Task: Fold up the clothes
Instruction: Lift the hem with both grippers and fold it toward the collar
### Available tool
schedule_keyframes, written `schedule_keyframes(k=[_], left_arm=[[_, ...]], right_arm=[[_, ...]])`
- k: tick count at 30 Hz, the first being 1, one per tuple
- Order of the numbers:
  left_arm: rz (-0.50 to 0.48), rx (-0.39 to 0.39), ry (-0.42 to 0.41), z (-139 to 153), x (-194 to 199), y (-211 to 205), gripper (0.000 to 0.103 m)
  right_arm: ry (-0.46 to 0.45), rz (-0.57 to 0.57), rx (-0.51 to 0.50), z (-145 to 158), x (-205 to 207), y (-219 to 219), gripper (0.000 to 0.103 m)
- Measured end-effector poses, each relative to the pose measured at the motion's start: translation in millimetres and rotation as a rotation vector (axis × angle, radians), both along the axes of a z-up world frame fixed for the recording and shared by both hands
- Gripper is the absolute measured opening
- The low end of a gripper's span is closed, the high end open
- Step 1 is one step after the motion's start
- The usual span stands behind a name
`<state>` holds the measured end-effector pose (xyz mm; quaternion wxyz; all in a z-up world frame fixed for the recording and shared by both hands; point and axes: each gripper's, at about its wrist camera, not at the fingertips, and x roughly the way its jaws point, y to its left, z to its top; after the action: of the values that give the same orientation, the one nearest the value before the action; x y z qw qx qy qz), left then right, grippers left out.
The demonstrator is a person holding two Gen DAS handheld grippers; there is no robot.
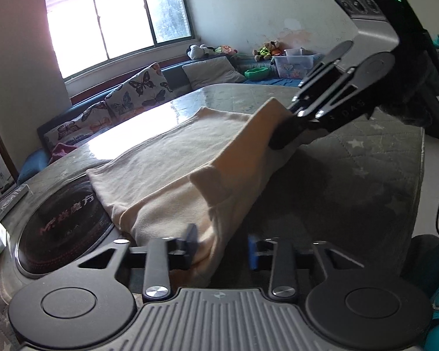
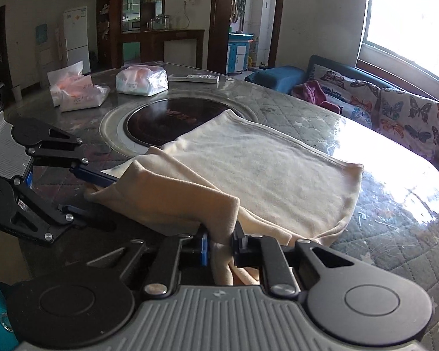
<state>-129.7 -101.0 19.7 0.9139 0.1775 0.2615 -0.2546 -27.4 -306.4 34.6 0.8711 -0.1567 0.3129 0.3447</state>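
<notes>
only the right wrist view shows the tissue packs (image 2: 140,81) at the table's (image 2: 395,234) far edge, while the left shows stuffed toys (image 1: 266,49) by the wall. both grippers tilt downward: the right gripper (image 2: 221,244) is clamped on a raised fold of the cream garment (image 2: 263,163) lying mid-table over the inset cooktop's (image 2: 161,122) edge. the left gripper (image 1: 222,245) stands narrowly apart around another fold, its grip hard to judge.

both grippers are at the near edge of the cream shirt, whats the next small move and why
Probably carry the lifted near edge forward over the flat part. The right gripper is pinched on the cream shirt, and the left gripper has a bunched corner between its jaws with a gap on one side, so its hold looks loose. The far half lies flat on the table, ready to take the fold.
</notes>
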Motion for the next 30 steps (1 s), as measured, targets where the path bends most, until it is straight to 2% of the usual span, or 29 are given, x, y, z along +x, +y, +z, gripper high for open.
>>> schedule_keyframes(k=[3,6,15,25,30], left_arm=[[0.024,-0.047,0.022,4,5,8,0.011],[0.021,-0.076,0.027,10,4,11,0.007],[-0.001,-0.123,0.005,34,-23,14,0.006],[-0.052,-0.119,-0.011,62,-86,17,0.006],[-0.048,-0.116,-0.014,63,-92,16,0.006]], right_arm=[[0.005,-0.022,0.027,-1,-4,-4,0.011],[0.004,-0.039,0.053,-1,-9,-8,0.011],[-0.043,-0.032,0.085,19,-37,-20,0.01],[-0.066,0.032,0.075,47,-107,-29,0.01],[-0.06,0.041,0.076,52,-130,-28,0.01]])
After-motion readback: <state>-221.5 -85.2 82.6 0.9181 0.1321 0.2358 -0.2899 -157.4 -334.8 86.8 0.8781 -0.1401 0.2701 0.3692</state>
